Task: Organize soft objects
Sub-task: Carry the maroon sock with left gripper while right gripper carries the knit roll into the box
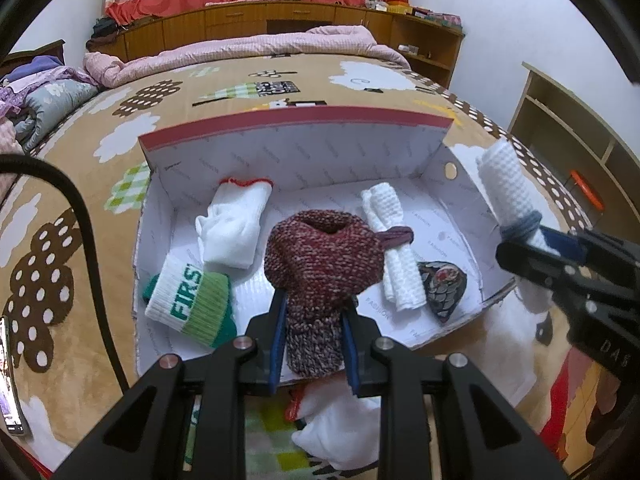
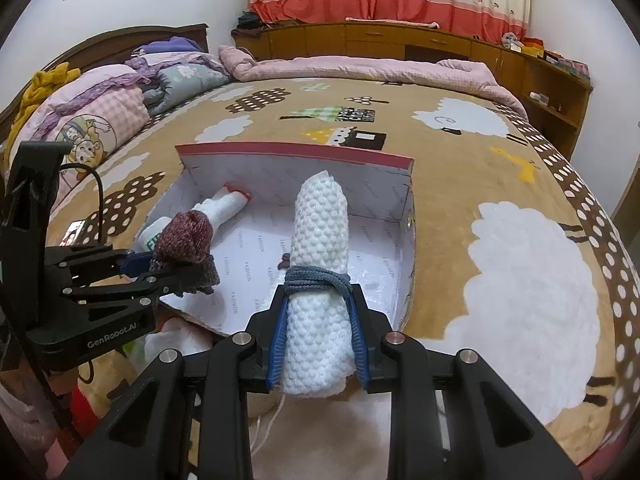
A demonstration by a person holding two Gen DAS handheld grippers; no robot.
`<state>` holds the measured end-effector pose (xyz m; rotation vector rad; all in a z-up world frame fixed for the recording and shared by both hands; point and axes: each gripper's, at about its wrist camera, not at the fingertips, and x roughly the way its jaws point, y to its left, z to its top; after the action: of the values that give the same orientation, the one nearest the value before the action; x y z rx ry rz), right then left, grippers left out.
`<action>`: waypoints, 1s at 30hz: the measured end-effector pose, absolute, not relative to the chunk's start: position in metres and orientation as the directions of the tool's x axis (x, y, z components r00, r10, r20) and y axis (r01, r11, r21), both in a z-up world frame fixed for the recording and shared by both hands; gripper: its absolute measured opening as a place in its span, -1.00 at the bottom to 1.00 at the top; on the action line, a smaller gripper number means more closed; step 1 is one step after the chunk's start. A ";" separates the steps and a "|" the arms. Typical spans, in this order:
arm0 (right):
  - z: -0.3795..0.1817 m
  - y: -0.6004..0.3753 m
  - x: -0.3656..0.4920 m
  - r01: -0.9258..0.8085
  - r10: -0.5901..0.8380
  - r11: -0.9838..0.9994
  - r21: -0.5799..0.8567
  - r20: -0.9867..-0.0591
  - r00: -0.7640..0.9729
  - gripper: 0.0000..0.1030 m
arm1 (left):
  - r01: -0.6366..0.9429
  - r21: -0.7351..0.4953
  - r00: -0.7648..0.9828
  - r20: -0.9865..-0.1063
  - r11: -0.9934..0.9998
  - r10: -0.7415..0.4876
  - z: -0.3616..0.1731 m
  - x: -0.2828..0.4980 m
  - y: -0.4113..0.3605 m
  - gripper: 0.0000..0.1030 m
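An open white cardboard box [image 1: 296, 152] with a red rim lies on the bed. My left gripper [image 1: 314, 304] is shut on a maroon knitted sock roll [image 1: 320, 264], held over the box's front part; the roll also shows in the right wrist view [image 2: 186, 236]. My right gripper [image 2: 318, 296] is shut on a white waffle towel roll [image 2: 318, 240] tied with a grey band, held above the box's right front edge. In the box lie a white sock [image 1: 236, 224], a green and white sock [image 1: 188, 296], another white towel roll [image 1: 394, 256] and a dark patterned pouch [image 1: 442, 284].
A white sock with red trim [image 1: 336, 428] lies on the bed in front of the box. The bed has a brown cartoon blanket [image 2: 500, 200], with pink quilts [image 2: 360, 66] at the far side and pillows [image 2: 100, 120] at the left. A phone [image 1: 8, 380] lies at the left. Wooden cabinets [image 1: 280, 20] line the wall.
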<state>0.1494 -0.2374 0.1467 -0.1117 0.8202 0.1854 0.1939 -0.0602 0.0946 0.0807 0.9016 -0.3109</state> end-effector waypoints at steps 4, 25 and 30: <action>0.143 -0.241 0.156 -0.199 0.114 0.980 -0.027 -0.739 0.664 -0.44 | 0.297 -0.060 0.572 -0.788 0.953 -0.228 0.089 0.196 -0.061 -0.52; 0.111 -0.252 0.199 -0.165 0.090 0.986 -0.020 -0.771 0.631 -0.44 | 0.296 -0.042 0.559 -0.803 0.954 -0.209 0.072 0.208 -0.069 -0.51; 0.102 -0.249 0.206 -0.176 0.090 0.984 -0.024 -0.787 0.610 -0.44 | 0.296 -0.035 0.559 -0.804 0.954 -0.203 0.071 0.212 -0.071 -0.50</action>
<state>0.2065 -0.2491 0.1025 -0.1029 0.9020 0.1537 0.2120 -0.0712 0.0707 0.1084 0.9326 -0.2953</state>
